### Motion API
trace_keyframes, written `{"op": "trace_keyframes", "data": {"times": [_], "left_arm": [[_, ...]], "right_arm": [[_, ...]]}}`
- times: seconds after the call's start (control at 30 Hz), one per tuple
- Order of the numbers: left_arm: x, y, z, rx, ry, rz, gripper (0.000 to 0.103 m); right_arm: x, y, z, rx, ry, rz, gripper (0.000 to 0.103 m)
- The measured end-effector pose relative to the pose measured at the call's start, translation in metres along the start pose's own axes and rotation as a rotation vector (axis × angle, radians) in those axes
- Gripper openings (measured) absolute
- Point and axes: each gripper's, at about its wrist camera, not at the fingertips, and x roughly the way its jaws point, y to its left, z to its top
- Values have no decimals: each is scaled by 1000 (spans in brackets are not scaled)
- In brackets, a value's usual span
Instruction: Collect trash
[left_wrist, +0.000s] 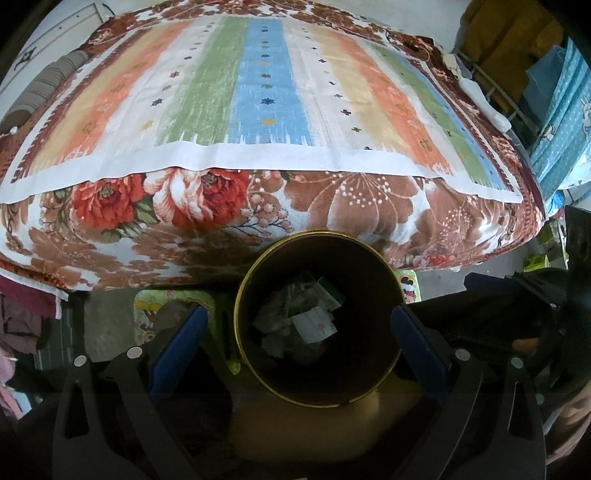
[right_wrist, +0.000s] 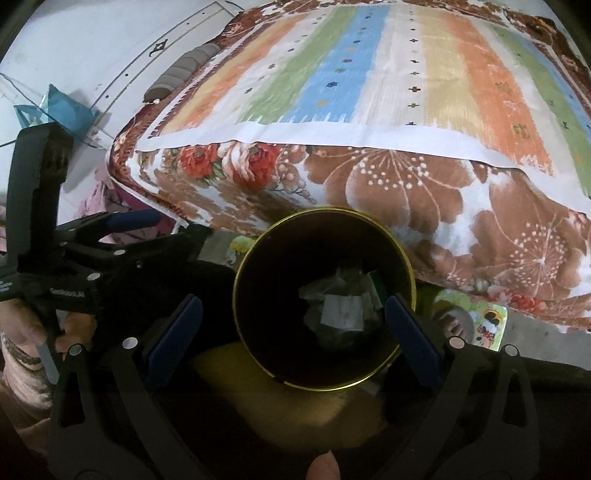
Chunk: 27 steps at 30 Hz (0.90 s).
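Note:
A dark round bin with a gold rim (left_wrist: 384, 376) stands on the floor in front of the bed; it also shows in the right wrist view (right_wrist: 369, 378). Crumpled paper and wrappers (left_wrist: 303, 321) lie inside it, also seen from the right (right_wrist: 341, 310). My left gripper (left_wrist: 299, 332) hangs over the bin mouth, open and empty. My right gripper (right_wrist: 293, 323) hangs over the same bin, open and empty. The left gripper's body (right_wrist: 74, 266) shows at the left of the right wrist view.
A bed with a striped cover (left_wrist: 258, 92) over a floral blanket (left_wrist: 369, 206) fills the space behind the bin. A rolled grey item (left_wrist: 44, 85) lies at the bed's left edge. A patterned floor mat (right_wrist: 484, 325) lies by the bin. Blue fabric (left_wrist: 561, 122) hangs at the right.

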Motion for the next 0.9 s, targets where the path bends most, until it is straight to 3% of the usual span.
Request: {"op": "trace_keyframes", "data": {"times": [0.9], "left_arm": [[6,-1,-2,-9,16,4,97]], "right_arm": [[4,-3,2,27,26,73,95]]}}
